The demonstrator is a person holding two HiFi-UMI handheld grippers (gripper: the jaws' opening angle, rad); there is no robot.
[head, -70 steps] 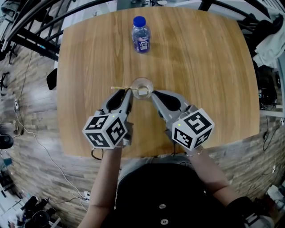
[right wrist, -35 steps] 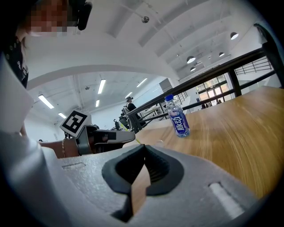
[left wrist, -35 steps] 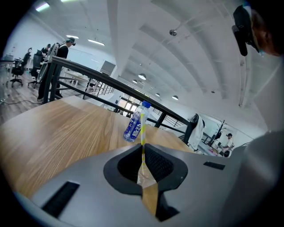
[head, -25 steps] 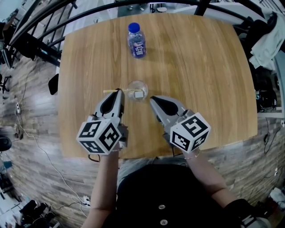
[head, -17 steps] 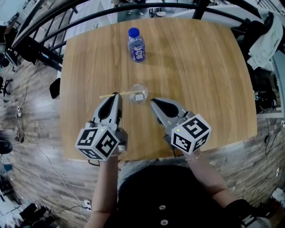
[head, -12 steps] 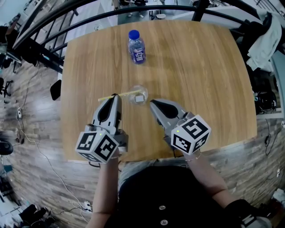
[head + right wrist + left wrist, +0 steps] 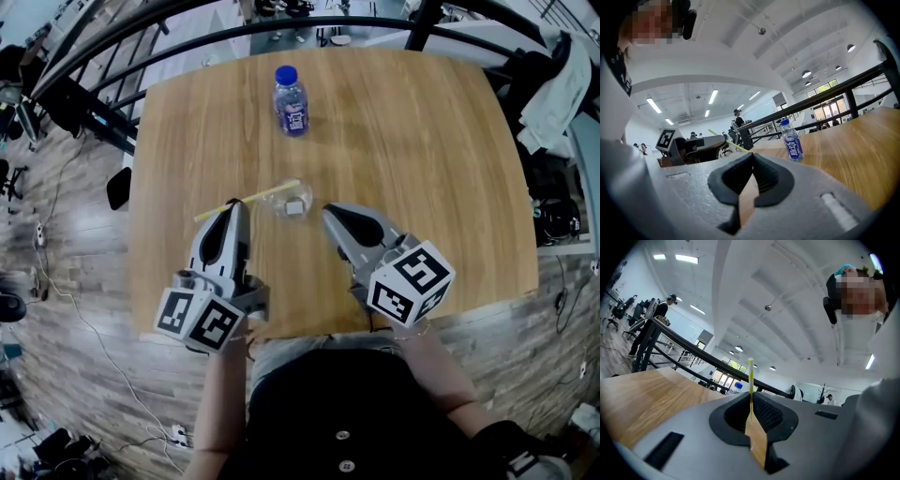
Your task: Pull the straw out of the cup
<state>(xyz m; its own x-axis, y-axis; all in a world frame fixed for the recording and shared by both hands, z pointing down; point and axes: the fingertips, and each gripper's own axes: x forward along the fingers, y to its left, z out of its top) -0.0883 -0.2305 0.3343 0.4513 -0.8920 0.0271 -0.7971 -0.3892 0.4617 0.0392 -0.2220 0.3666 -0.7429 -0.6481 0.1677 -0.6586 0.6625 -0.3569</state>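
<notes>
in the head view the left tongs [image 7: 238, 204] reached up from the lower left of the frame over the wooden table [image 7: 422, 141], clenched on the yellow straw [image 7: 248, 200]. the straw crossed their tips and slanted from a low left end up to a right end that lay over the far rim of the clear cup [image 7: 280, 200] at mid-frame. whether that end was still inside the cup could not be told. in the left gripper view the two jaws of the left tongs [image 7: 751, 409] met with only a thin slit between them, and the straw [image 7: 750, 378] rose straight up out of the pinch. the right tongs [image 7: 329, 212] came in from the lower right, their tips just right of the cup and apart from it. in the right gripper view the right tongs [image 7: 752, 159] were clenched at the tips with nothing between them. a blue-capped bottle [image 7: 292, 101] stood well apart at the upper middle of the table.
</notes>
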